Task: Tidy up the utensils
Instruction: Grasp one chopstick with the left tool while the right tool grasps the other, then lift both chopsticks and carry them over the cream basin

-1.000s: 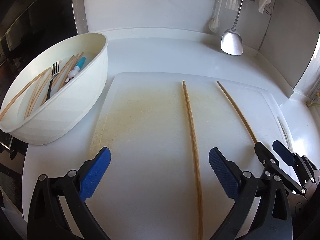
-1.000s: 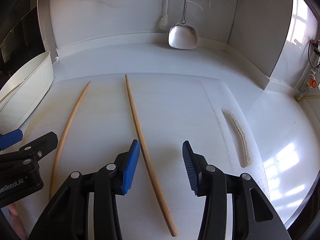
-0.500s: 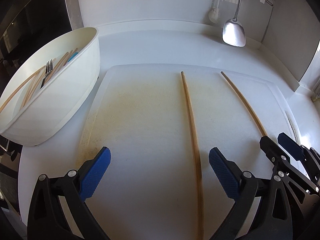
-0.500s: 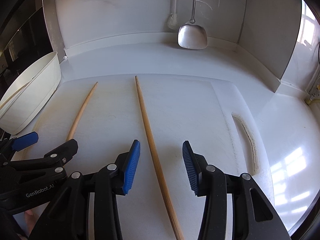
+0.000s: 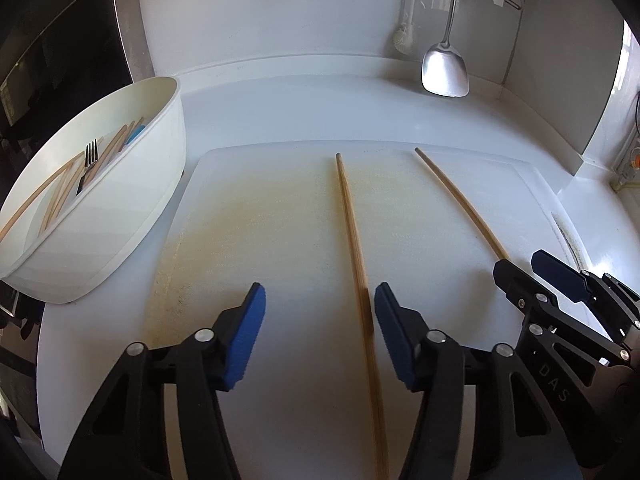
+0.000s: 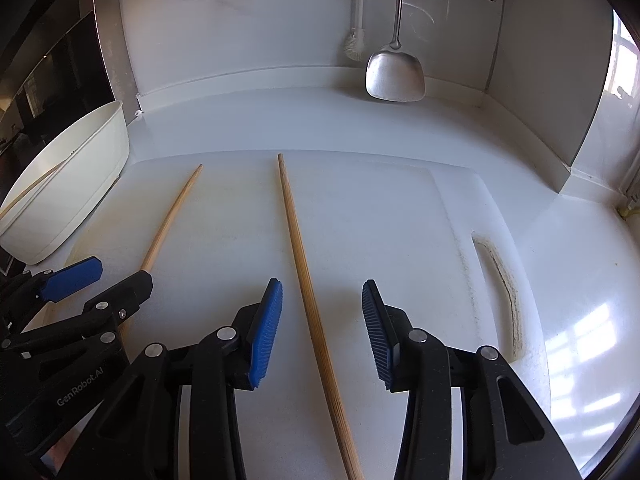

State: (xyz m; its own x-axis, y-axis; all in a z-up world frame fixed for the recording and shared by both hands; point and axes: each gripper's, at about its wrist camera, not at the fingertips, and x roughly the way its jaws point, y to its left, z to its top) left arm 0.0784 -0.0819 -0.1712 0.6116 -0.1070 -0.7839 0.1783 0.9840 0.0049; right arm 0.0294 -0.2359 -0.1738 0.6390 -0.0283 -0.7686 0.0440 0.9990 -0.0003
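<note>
Two long wooden chopsticks lie on a white cutting board [image 5: 260, 216]. My left gripper [image 5: 318, 320] is open, low over the board, with the left chopstick [image 5: 352, 232] running between its fingers, close to the right pad. My right gripper [image 6: 322, 320] is open astride the right chopstick [image 6: 298, 240]. The right chopstick also shows in the left wrist view [image 5: 460, 200], and the left chopstick in the right wrist view [image 6: 172, 216]. A white oval bowl [image 5: 132, 204] at the left holds more chopsticks, a black fork [image 5: 89, 160] and a blue-handled utensil.
A steel spatula [image 5: 445, 72] and a brush [image 5: 403, 38] hang against the back wall. The cutting board has a handle slot [image 6: 500, 280] at its right side. A dark oven front stands beyond the bowl at the left.
The left gripper has narrowed its opening and shifted right, so the left chopstick now lies between its fingers. The right gripper stays open over the right chopstick.
</note>
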